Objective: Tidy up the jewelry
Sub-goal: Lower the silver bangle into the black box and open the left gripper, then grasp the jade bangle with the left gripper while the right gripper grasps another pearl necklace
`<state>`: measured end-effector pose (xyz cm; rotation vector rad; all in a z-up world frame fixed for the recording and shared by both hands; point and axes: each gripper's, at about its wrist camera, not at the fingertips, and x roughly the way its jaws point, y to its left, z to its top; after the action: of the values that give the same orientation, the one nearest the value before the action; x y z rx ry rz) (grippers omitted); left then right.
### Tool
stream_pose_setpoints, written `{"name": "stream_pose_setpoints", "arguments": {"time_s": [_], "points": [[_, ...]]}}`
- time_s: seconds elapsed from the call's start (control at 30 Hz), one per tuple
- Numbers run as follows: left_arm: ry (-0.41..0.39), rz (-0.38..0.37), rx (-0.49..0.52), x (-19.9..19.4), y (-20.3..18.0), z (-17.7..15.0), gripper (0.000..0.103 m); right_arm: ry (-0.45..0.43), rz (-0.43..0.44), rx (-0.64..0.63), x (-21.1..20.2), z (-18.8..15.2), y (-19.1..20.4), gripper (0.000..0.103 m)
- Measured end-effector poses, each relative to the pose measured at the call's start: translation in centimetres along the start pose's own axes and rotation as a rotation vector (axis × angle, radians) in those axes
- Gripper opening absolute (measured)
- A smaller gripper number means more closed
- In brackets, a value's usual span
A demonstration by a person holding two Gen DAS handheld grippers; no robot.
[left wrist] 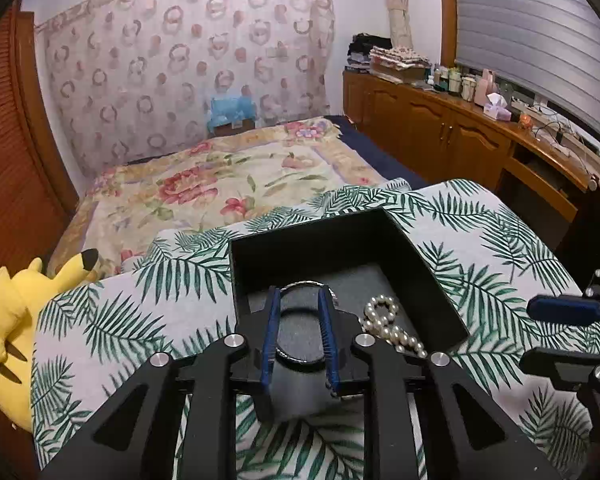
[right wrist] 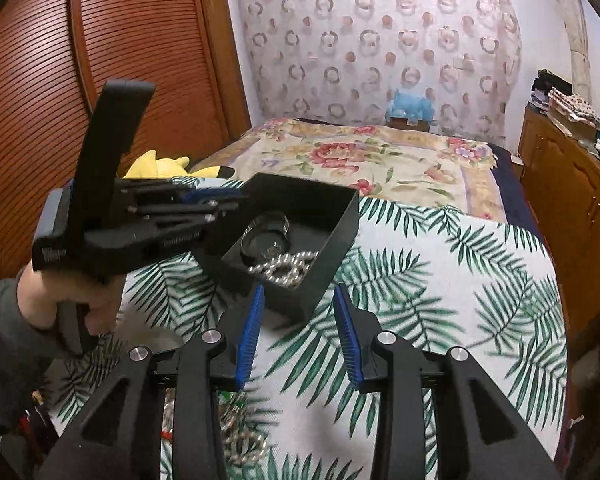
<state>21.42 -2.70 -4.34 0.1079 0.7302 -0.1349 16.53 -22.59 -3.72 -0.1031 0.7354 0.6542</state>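
Reaching, left tongs (left wrist: pixel 299 294): angled downward into the black box (left wrist: pixel 312 240), blue pads a narrow gap apart, tips straddling a silver bangle (left wrist: pixel 300 286); pads look just clear of the ring, though contact cannot be confirmed.
Left hand (right wrist: pixel 74 300): seen from the right wrist view, fist wrapped round the grip under the tool, grey sleeve (right wrist: pixel 0 320) at the wrist, tool body lying nearly level with its nose over the box's near-left wall.
Right tongs (right wrist: pixel 298 300): pointing down and forward, jaws partly open with nothing between them, tips just short of the box's near corner.
Loose jewelry (right wrist: pixel 236 432): blurred beads and chain on the cloth below the right tongs, between its arms.
Pearl strand (left wrist: pixel 392 326): coiled on the box's grey floor, right of the bangle, near but apart from the left tongs.
Black box: open-topped, sitting corner-on upon the leaf-print cloth (left wrist: pixel 500 248).
Counter: hidden under that cloth.
Yellow plush toy (left wrist: pixel 16 312): at the cloth's left edge.
Bed (left wrist: pixel 228 176): beyond, under a floral blanket.
Curtain (left wrist: pixel 188 64): patterned, behind the bed.
Wooden cabinets (left wrist: pixel 440 128): along the right wall, cluttered top.
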Motion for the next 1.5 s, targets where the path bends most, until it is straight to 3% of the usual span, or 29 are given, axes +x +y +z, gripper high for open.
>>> {"name": "stream_pose_setpoints", "arguments": {"time_s": [0.37,0.57,0.8,1.03,1.5], "points": [[-0.041,-0.02,-0.014,-6.5,1.3,-4.6,0.06,0.027,-0.039,-0.041,-1.8,-5.5,2.2,0.039],[-0.044,-0.028,-0.046,-8.7,1.8,-6.6,0.075,0.036,-0.05,-0.025,-2.4,-7.9,2.9,0.038],[-0.014,-0.076,-0.069,-10.1,1.8,-9.1,0.079,0.044,-0.062,-0.007,-2.7,-9.8,3.0,0.038],[0.063,-0.155,-0.091,-8.6,0.7,-10.9,0.08,0.047,-0.075,-0.027,-2.7,-10.6,3.8,0.038],[0.143,-0.193,-0.089,-5.8,-0.3,-11.9,0.08,0.054,-0.079,-0.031,-2.4,-11.2,4.2,0.038]]}}
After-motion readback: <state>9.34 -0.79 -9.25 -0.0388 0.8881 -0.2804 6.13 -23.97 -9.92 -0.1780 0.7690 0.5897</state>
